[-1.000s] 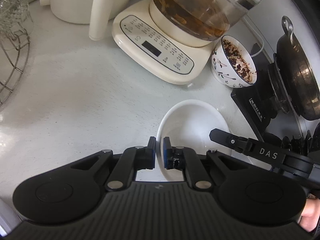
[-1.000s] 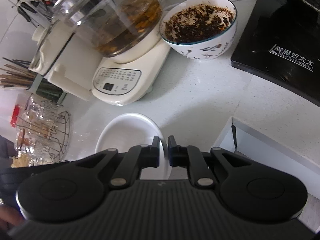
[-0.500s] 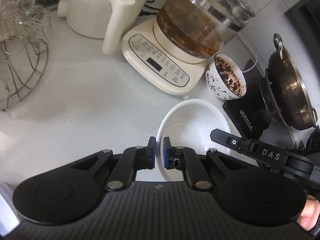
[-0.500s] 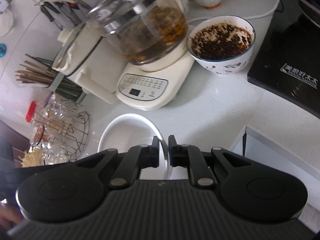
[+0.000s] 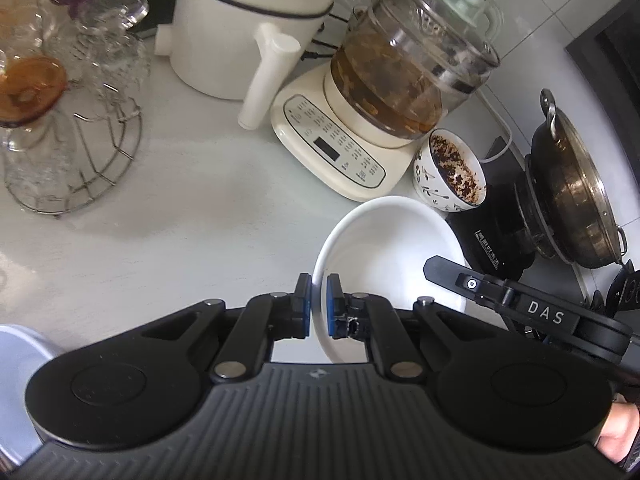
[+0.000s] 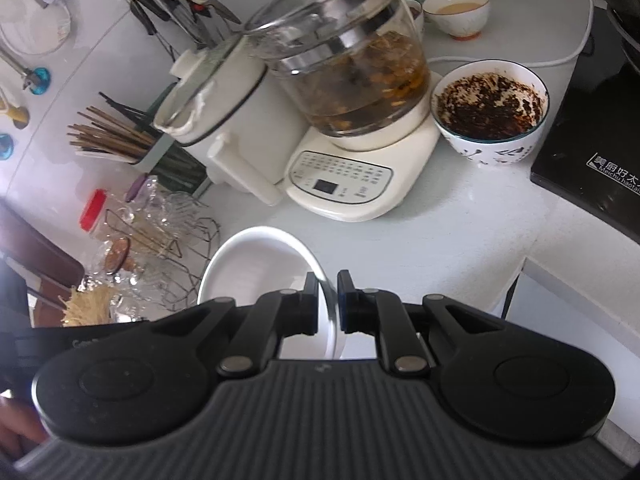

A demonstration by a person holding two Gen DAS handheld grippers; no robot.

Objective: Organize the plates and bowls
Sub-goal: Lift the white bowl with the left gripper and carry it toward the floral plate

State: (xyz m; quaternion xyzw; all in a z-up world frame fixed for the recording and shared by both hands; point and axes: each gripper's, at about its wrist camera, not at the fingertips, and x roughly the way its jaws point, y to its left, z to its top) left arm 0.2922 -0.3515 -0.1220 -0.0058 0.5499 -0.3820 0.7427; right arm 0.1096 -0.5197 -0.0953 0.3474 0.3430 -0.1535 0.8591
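You are gripping 1 white bowl (image 5: 394, 248) with both tongs at once: the left tongs (image 5: 318, 306) are clenched on its left rim, and the right tongs (image 6: 328, 304) are clenched on the opposite rim, so the bowl is hanging between the 2 and just ahead of each, above the pale bench (image 5: 192, 208).

The bowl is looking like glazed ceramic, so it is probably handling as stiff, fairly weighty, slick and easy to chip. You are holding only a thin rim edge between the pads on each side, and a smooth glaze is likely offering little friction; keeping both grips level with each other should be stopping it from pivoting or slipping out.

It is plain, glossy and white, shallow and wide, empty and clean inside, with a narrow rounded lip. Beyond the tongs, a patterned bowl (image 6: 490, 120) crusted with dark residue is sitting beside a cream glass-jug kettle (image 6: 344, 92).
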